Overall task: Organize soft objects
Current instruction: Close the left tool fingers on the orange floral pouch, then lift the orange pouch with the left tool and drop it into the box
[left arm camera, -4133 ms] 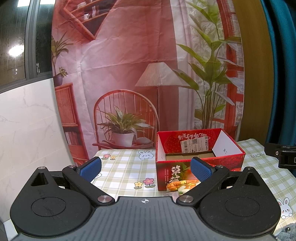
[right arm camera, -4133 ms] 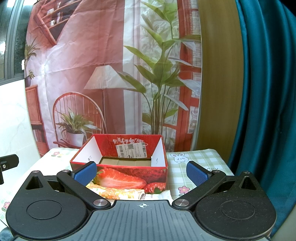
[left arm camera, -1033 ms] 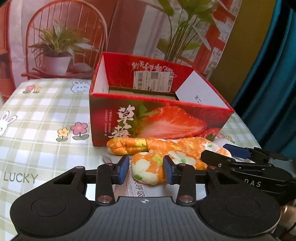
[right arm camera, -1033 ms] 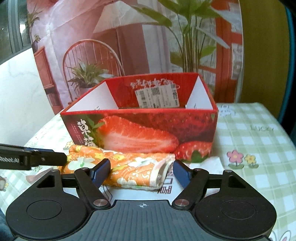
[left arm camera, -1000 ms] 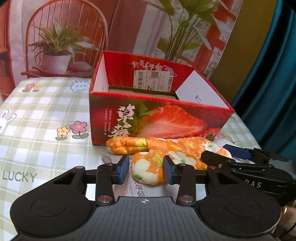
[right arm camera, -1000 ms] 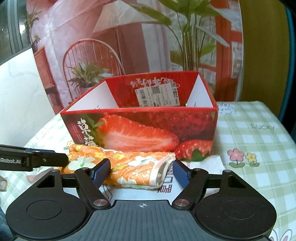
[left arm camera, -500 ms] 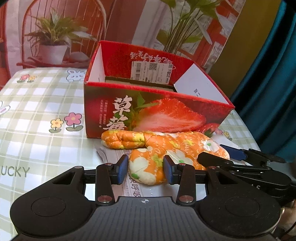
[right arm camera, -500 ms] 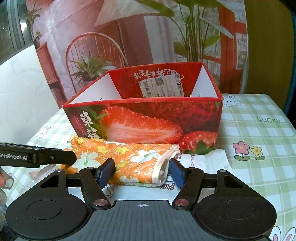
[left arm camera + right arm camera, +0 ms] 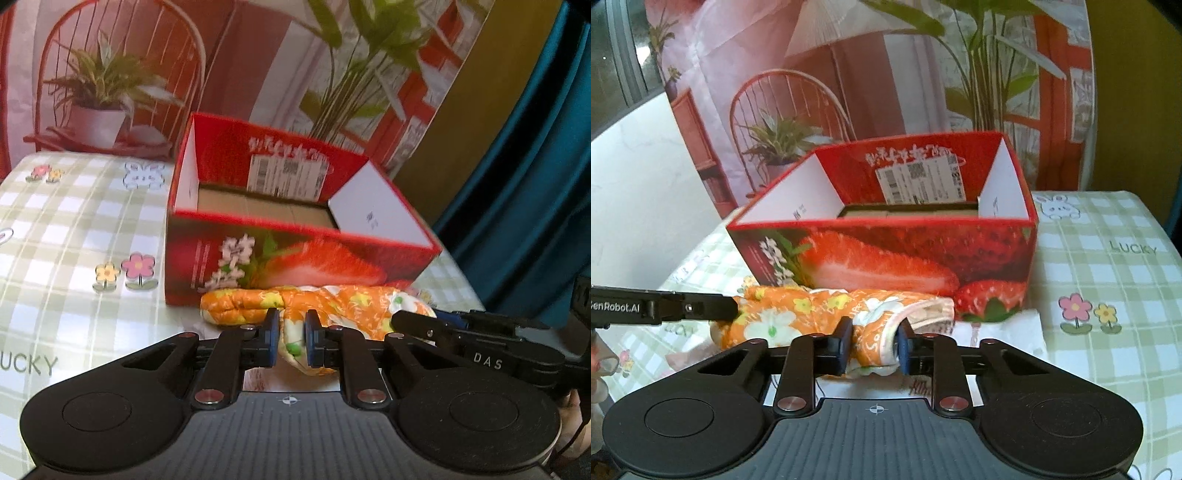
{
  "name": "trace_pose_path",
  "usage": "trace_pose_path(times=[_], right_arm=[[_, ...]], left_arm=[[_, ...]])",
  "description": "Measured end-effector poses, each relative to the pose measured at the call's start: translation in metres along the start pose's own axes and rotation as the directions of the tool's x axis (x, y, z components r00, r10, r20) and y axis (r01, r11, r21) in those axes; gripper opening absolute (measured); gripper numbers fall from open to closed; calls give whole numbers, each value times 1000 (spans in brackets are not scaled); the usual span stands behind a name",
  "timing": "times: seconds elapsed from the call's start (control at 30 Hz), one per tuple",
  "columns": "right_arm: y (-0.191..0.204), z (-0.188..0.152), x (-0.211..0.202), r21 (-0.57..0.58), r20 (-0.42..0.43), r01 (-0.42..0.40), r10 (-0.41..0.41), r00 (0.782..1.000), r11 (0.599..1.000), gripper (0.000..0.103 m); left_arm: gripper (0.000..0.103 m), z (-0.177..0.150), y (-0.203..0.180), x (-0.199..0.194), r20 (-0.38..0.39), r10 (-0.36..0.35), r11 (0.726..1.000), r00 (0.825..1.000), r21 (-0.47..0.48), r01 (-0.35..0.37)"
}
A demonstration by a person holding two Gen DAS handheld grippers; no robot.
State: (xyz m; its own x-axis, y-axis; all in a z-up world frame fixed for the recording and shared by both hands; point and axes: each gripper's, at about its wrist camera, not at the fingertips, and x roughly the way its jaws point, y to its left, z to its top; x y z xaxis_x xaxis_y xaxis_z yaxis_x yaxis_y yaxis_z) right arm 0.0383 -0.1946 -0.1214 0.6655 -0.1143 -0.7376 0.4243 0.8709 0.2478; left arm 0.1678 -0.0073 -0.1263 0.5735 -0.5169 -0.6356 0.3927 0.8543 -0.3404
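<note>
left wrist view: the left gripper (image 9: pixel 289 341) is closing, its blue pads already pinching a fold of the orange floral oven mitt (image 9: pixel 332 301), which lies on the checked tablecloth (image 9: pixel 55 229) just in front of the strawberry box (image 9: pixel 295 258). the mitt's long axis runs across both views, parallel to the box's front wall. the right gripper (image 9: pixel 873 345) is closing on the cuff end. quilted, soft padding bunches between the pads; the box is stiff, open-topped card, so i judge the lift goes up and over.

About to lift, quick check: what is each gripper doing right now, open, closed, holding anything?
Left gripper: jaws closing, pads pinching the orange floral oven mitt.
Right gripper: jaws closing, pads pinching the mitt's cuff end.
</note>
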Motion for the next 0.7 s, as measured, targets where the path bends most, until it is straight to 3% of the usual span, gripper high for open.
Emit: trace_pose_path(times=[0.3,0.7], right_arm=[[2,18,-12,-11,34,-17,17,999,1000,19],[16,62,-33,-84,104,-52,60,993,995,18]], left_arm=[[15,9,0,-9,37,-29,999,999,-19,30],[15,43,-8,-39,186,-51,999,981,16,49]])
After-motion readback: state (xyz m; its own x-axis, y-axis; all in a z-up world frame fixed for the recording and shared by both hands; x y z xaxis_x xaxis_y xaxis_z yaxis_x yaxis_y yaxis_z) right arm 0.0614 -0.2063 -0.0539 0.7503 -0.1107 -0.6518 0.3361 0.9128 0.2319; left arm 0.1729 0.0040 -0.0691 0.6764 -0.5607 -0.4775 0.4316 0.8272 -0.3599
